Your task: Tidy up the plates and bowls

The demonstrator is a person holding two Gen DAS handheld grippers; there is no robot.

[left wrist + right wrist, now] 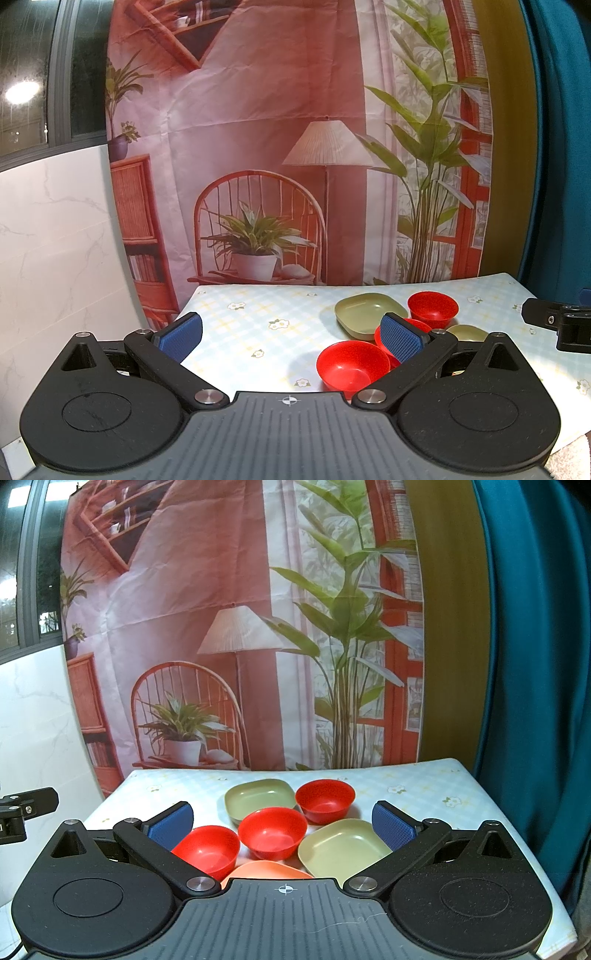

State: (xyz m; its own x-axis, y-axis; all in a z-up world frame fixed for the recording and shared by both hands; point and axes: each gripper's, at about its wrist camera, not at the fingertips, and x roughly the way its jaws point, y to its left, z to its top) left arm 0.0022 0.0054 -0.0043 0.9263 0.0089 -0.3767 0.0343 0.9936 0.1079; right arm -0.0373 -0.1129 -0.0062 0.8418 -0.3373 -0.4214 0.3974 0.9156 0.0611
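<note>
1. Nearest the lens in the right wrist view, the right gripper point(282, 821) fills the bottom of the frame, its jaws spread wide with the blue pads far apart and nothing held between them.
2. Just past its body, at bottom centre, the rim of an orange plate point(267, 870) peeks out; most of it is hidden by the gripper.
3. Beyond that, left of centre, sits a red bowl point(207, 849), touching or nearly touching a second red bowl point(272, 832) at the frame's centre.
4. Right of these lies a green square plate point(341, 845), close beside the right-hand pad.
5. Farther back, another green square plate point(258, 797) sits beside a third red bowl point(325, 799), upper centre of the cluster.
6. All rest upright on the table point(424, 786), covered in a pale checked cloth with small flowers.
7. In the left wrist view, the left gripper point(291, 338) occupies the lower frame with its jaws likewise wide apart and empty; the dishes lie at the lower right of that frame, partly behind its right-hand pad.
8. Farthest away, a printed backdrop point(229, 635) showing a lamp, chair and plants hangs behind the table, with a teal curtain point(535, 664) at the right edge.
</note>
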